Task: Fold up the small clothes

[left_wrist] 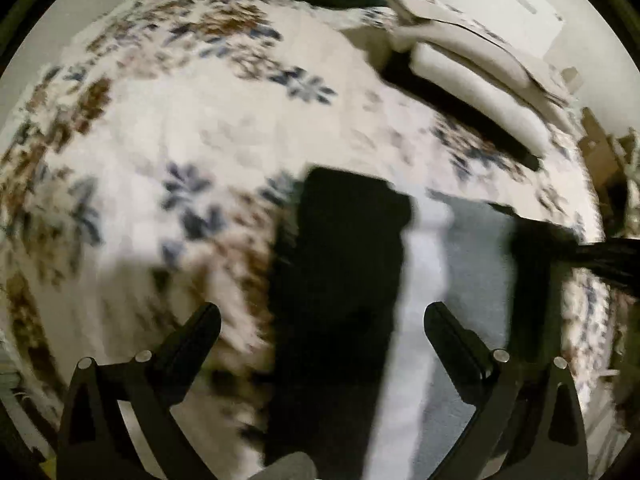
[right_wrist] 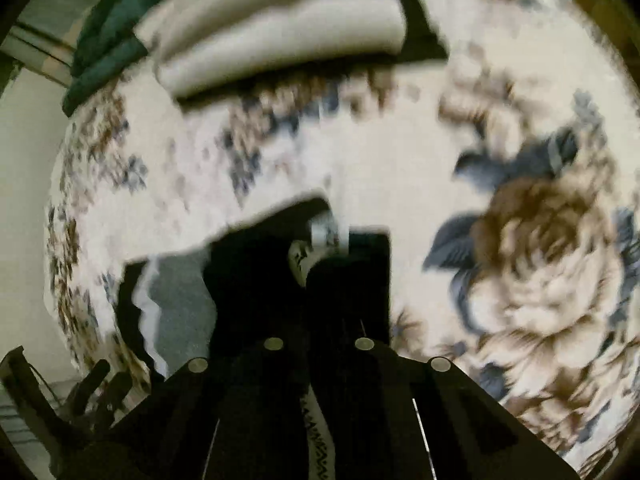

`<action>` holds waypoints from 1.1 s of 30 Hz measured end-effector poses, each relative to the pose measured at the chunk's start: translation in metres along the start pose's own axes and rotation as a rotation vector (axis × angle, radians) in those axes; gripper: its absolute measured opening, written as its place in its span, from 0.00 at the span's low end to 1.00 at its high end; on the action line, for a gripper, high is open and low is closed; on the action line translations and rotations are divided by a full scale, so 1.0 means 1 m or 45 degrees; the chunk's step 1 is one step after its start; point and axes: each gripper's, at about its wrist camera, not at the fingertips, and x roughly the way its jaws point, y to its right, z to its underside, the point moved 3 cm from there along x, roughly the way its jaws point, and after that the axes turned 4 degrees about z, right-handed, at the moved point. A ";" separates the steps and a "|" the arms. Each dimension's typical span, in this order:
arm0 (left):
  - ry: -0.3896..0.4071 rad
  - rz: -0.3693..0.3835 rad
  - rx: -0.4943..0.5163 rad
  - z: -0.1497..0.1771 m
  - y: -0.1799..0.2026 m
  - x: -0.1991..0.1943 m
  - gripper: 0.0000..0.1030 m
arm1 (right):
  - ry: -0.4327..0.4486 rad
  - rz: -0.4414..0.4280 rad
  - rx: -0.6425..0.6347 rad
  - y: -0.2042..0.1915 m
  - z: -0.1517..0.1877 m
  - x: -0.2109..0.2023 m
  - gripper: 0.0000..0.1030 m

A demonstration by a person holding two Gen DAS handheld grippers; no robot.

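Floral bedspread (left_wrist: pixel 168 120) carries a black garment (left_wrist: pixel 340 280), frames blurred.
Left tongs (left_wrist: pixel 322 332) gape empty at 6 o'clock; right tongs (right_wrist: pixel 318 344) clamp the garment.

Motion blur smears both views, so the flower print of the bedspread (left_wrist: pixel 168 128) breaks into streaks, worst toward 7 o'clock. The black garment (left_wrist: pixel 340 280) runs off the left wrist view's rim at 6 o'clock, its outline soft. In the right wrist view it hides the right gripper (right_wrist: pixel 320 280) fingertips, and the green cushion (right_wrist: pixel 108 40) is cut off at 11 o'clock.
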 end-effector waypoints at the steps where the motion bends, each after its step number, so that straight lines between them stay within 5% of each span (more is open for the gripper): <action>1: 0.012 -0.002 -0.008 -0.008 -0.005 0.001 1.00 | 0.057 0.002 0.015 0.002 -0.007 -0.014 0.05; 3: 0.024 -0.019 -0.032 -0.024 -0.016 0.009 1.00 | 0.095 0.006 0.033 0.007 -0.018 -0.025 0.05; 7: -0.075 0.108 -0.083 -0.048 -0.020 0.051 0.91 | 0.030 0.048 0.037 0.012 -0.035 0.001 0.06; 9: -0.139 0.184 -0.092 -0.055 -0.018 0.072 0.71 | -0.076 0.033 0.042 0.015 -0.036 0.023 0.08; 11: -0.165 0.289 -0.094 -0.061 -0.013 0.086 0.32 | -0.144 0.011 0.070 0.020 -0.031 0.031 0.23; 13: -0.161 0.293 -0.092 -0.064 -0.011 0.088 0.23 | -0.166 -0.052 0.105 0.026 -0.021 0.023 0.46; 19: -0.141 0.283 -0.073 -0.059 -0.010 0.069 0.29 | -0.306 -0.200 0.234 0.047 0.048 0.002 0.53; 25: -0.096 0.226 -0.109 -0.032 -0.025 0.028 0.53 | -0.453 -0.220 0.288 0.050 0.118 0.018 0.53; 26: -0.097 0.228 -0.134 -0.024 -0.030 0.020 0.53 | -0.452 -0.200 0.280 0.048 0.124 0.021 0.47; 27: -0.104 0.223 -0.149 -0.017 -0.033 0.015 0.53 | -0.428 -0.182 0.276 0.046 0.127 0.021 0.14; 28: -0.118 0.220 -0.159 -0.008 -0.035 0.011 0.53 | -0.391 -0.146 0.269 0.045 0.130 0.019 0.05; 33: -0.193 0.212 -0.200 0.037 -0.039 -0.001 0.53 | -0.223 -0.055 0.252 0.046 0.131 -0.025 0.04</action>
